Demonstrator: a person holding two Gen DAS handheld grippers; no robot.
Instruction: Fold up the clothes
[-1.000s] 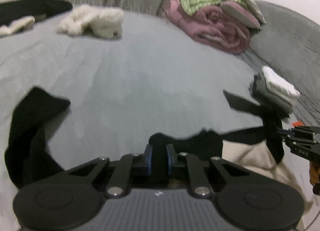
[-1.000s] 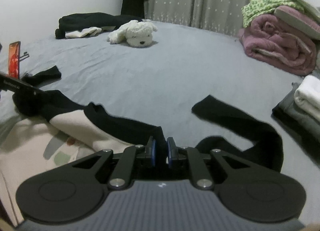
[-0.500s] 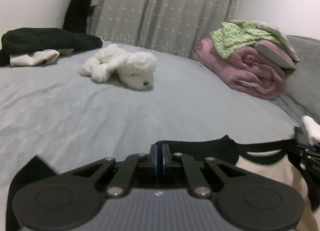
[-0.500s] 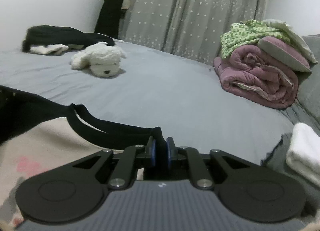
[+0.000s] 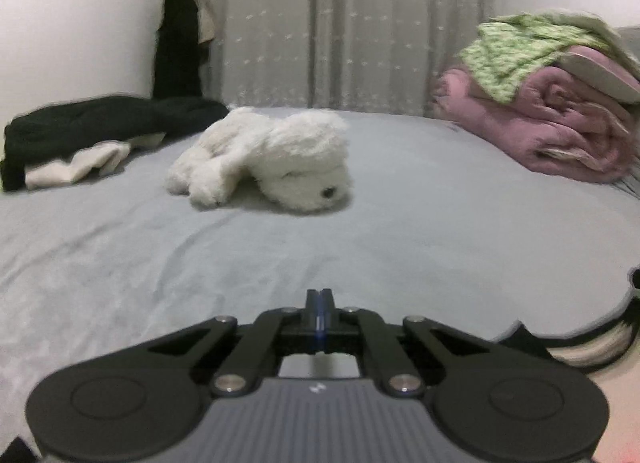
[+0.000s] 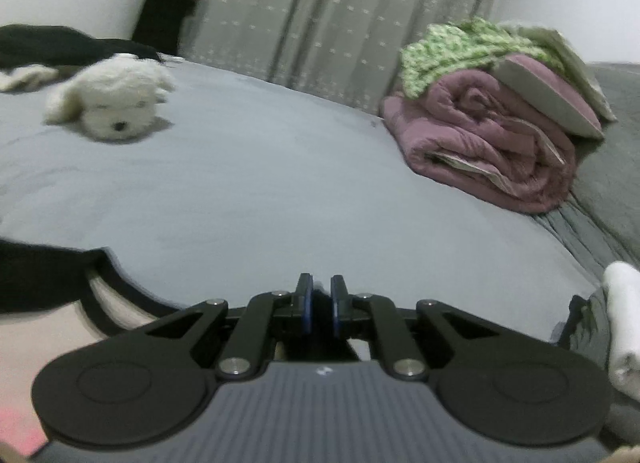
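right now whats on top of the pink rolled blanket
A green patterned cloth is draped over the pink rolled blanket, with a flat pale cushion beside it. Anything underneath them is hidden.

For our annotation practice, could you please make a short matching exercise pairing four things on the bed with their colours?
Things:
1. plush dog
2. rolled quilt
3. patterned cloth on top of the quilt
4. heap of clothing at the far left by the wall

Colours:
a. green
b. black
c. white
d. pink

Pairs: 1-c, 2-d, 3-a, 4-b
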